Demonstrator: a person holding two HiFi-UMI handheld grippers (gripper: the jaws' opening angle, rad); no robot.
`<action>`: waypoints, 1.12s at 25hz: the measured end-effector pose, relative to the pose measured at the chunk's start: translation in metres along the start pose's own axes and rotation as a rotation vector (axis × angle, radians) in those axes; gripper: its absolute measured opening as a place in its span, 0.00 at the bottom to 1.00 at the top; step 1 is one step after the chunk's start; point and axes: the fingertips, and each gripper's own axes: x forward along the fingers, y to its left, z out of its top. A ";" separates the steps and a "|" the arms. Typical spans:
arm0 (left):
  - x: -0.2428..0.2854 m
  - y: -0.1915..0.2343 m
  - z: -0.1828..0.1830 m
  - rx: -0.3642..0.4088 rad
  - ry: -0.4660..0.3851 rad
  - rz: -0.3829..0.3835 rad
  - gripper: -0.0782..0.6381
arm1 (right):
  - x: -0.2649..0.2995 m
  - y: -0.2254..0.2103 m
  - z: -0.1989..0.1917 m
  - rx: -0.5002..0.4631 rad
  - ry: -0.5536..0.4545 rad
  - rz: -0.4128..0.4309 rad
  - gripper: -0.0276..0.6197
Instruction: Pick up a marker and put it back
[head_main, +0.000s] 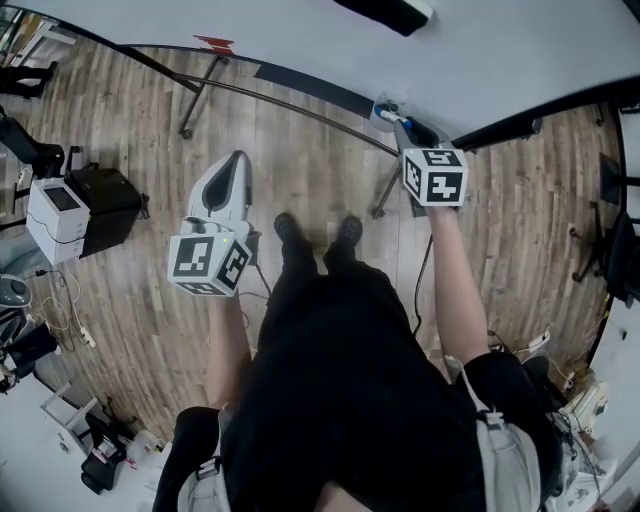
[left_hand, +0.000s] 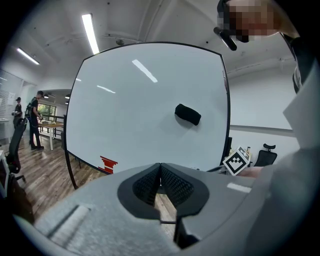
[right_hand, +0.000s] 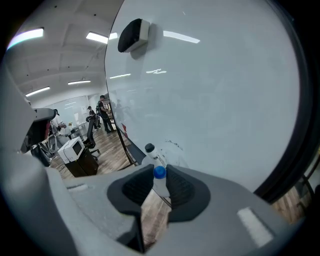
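A blue-capped marker (right_hand: 159, 173) stands upright between the fingertips of my right gripper (right_hand: 159, 176), and both pads touch it. A black-capped marker (right_hand: 149, 148) stands just behind it, against the whiteboard (right_hand: 225, 100). In the head view the right gripper (head_main: 398, 124) reaches to the markers' pale holder (head_main: 383, 110) at the whiteboard's lower edge. My left gripper (head_main: 236, 158) hangs lower and to the left over the wooden floor. Its jaws (left_hand: 160, 166) are shut together with nothing between them.
A black eraser (left_hand: 188, 114) sticks to the whiteboard (head_main: 300, 30). The board's metal stand legs (head_main: 200, 95) run across the floor. A white printer (head_main: 58, 208) on a black cabinet stands at the left. People stand far off (left_hand: 35, 120) by desks.
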 end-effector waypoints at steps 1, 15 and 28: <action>0.000 -0.001 0.000 0.000 0.000 -0.002 0.12 | -0.001 0.000 0.001 -0.002 -0.002 0.004 0.17; -0.009 -0.008 -0.009 -0.001 0.006 -0.020 0.12 | -0.038 0.007 0.021 -0.014 -0.093 0.014 0.17; -0.007 0.004 0.006 0.003 -0.034 -0.179 0.12 | -0.095 0.026 0.054 0.043 -0.227 -0.103 0.17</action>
